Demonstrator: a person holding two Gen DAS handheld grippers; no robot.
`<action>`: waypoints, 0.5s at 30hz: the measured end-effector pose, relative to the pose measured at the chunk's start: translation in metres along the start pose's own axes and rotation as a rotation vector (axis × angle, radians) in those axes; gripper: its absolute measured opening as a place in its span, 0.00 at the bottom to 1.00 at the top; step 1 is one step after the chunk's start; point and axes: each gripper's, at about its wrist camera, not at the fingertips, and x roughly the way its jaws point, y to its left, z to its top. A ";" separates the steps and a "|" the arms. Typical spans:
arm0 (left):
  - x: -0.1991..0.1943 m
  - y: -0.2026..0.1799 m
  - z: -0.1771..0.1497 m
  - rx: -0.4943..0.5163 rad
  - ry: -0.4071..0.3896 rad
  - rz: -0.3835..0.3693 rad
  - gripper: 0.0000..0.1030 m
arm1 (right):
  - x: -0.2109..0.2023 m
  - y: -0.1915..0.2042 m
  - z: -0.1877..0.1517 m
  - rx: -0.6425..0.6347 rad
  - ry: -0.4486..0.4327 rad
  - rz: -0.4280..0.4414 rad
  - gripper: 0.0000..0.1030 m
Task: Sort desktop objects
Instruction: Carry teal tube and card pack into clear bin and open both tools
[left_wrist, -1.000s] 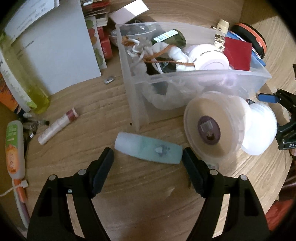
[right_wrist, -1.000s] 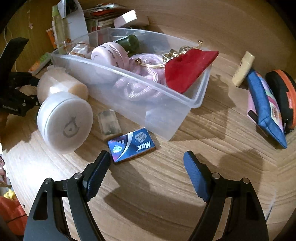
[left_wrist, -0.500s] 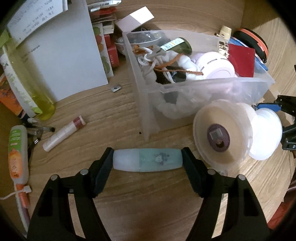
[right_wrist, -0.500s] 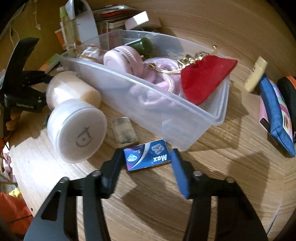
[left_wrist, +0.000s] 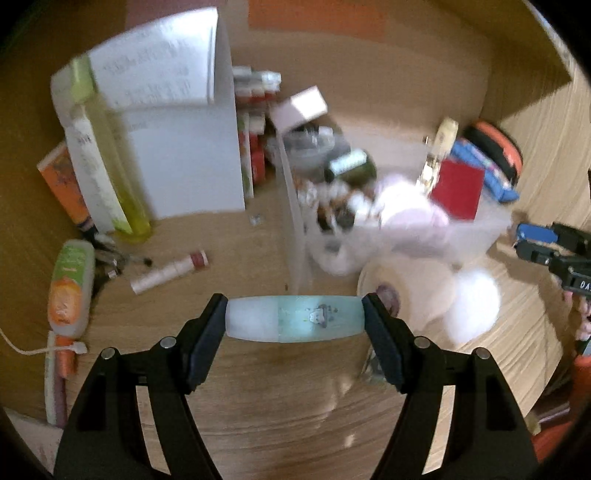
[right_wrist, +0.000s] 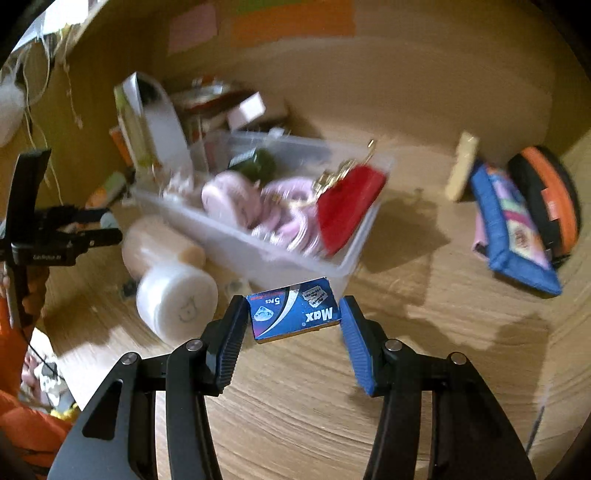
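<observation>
My left gripper (left_wrist: 294, 319) is shut end to end on a pale teal tube (left_wrist: 295, 318) and holds it above the wooden desk. My right gripper (right_wrist: 293, 314) is shut on a small blue "Max" box (right_wrist: 294, 313) and holds it lifted. A clear plastic bin (left_wrist: 295, 206) behind holds white rope, a dark green bottle, a pink round case and a red pouch (right_wrist: 347, 210); it also shows in the right wrist view (right_wrist: 258, 254). The right gripper's blue tips show at the right edge of the left wrist view (left_wrist: 532, 236).
Two white round jars (right_wrist: 177, 299) lie in front of the bin. On the left are a yellow bottle (left_wrist: 110, 173), a white box (left_wrist: 184, 155), an orange tube (left_wrist: 70, 288) and a lip balm stick (left_wrist: 170, 273). On the right are a blue pouch (right_wrist: 513, 236) and an orange-black case (right_wrist: 546, 199).
Both grippers closed on their objects and lifted them off the desk: left took the teal tube, right took the blue box. Both views pulled back and up.
</observation>
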 end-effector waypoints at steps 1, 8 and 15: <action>-0.007 0.001 0.002 -0.005 -0.020 0.001 0.71 | -0.004 0.002 0.004 0.003 -0.016 -0.003 0.46; -0.023 -0.003 0.036 0.001 -0.097 -0.021 0.71 | -0.006 -0.004 0.023 -0.002 -0.050 -0.026 0.45; -0.013 -0.015 0.064 0.001 -0.113 -0.042 0.71 | -0.008 -0.005 0.038 0.010 -0.093 -0.016 0.45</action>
